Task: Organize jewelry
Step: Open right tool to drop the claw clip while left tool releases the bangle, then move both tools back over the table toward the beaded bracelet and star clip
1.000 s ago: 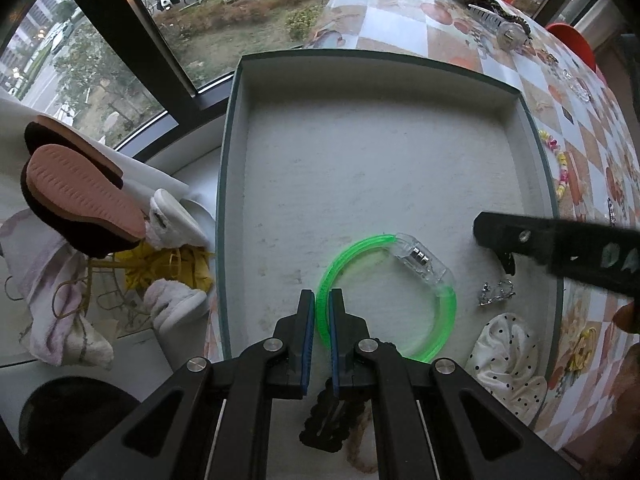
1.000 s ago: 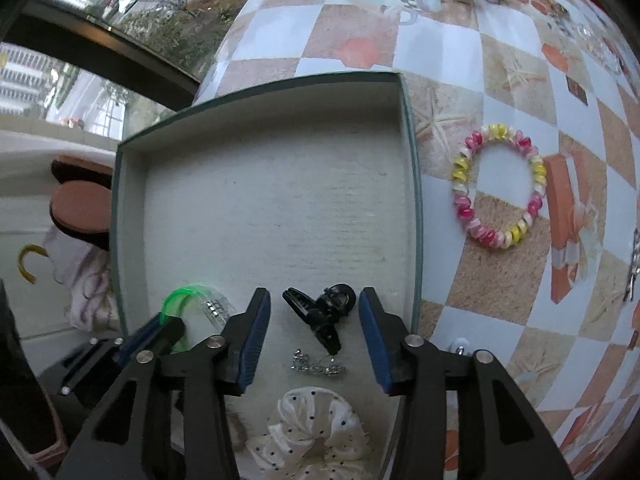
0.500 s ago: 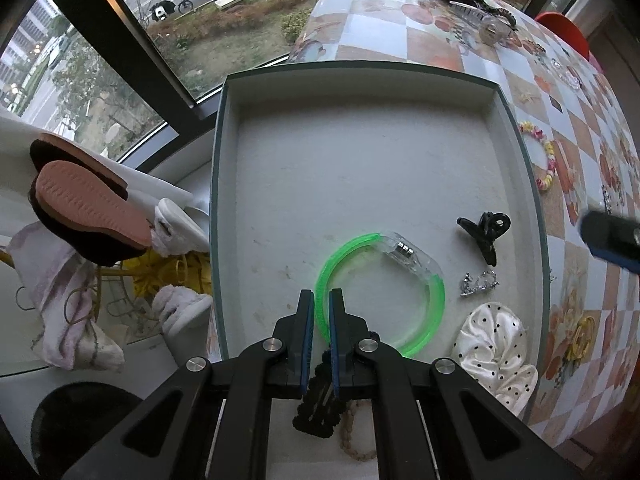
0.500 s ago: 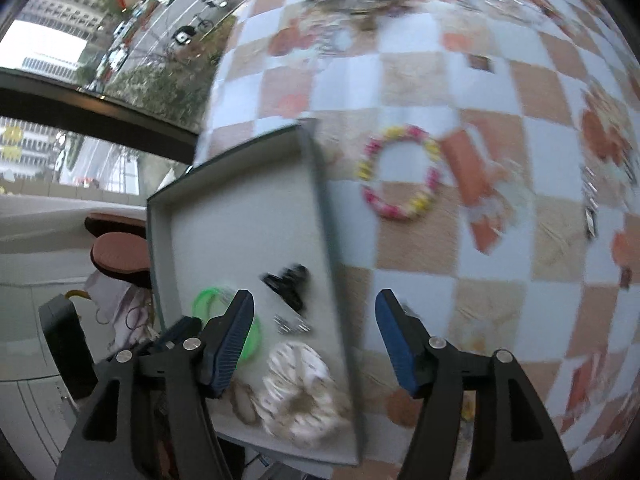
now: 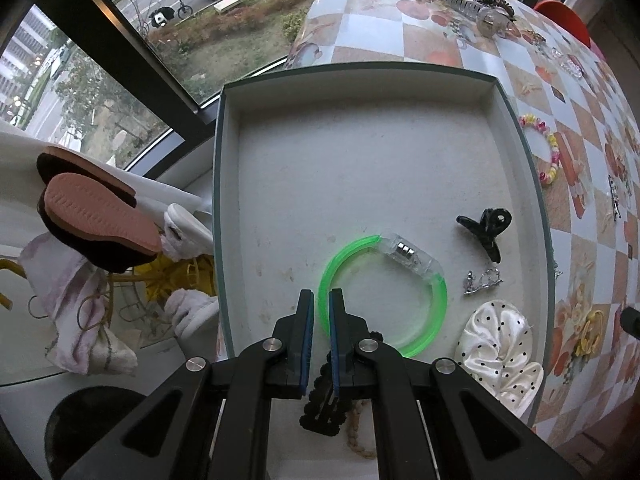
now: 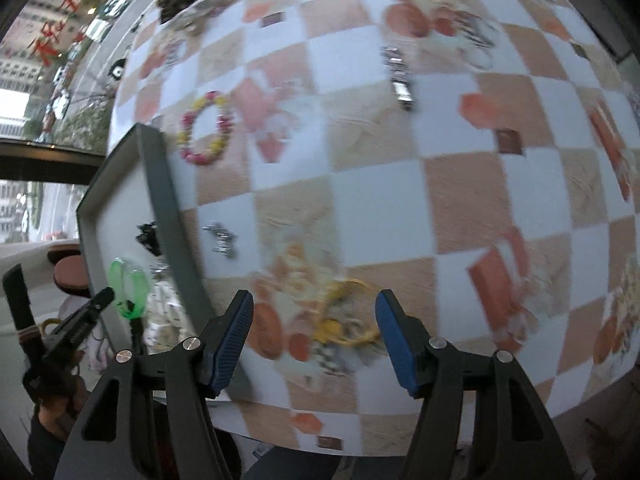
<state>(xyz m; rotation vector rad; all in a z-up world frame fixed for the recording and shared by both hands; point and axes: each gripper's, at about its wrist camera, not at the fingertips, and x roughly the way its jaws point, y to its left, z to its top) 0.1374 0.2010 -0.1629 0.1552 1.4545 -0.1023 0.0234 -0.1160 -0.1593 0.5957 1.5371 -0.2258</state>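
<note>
Left wrist view shows you the checkered table (image 5: 400,20) carrying the grey tray (image 5: 218,200). Inside the tray lie a dotted white scrunchie (image 5: 496,350) at its near right corner, a green bracelet (image 5: 436,304), a black claw clip (image 5: 484,228) and a small silver piece (image 5: 482,279). Your left hand-held gripper (image 5: 321,312) pinches the bracelet's near-left arc. Your right hand-held gripper (image 6: 314,326), outside the tray, gapes wide over a blurred yellow ring (image 6: 348,312).
</note>
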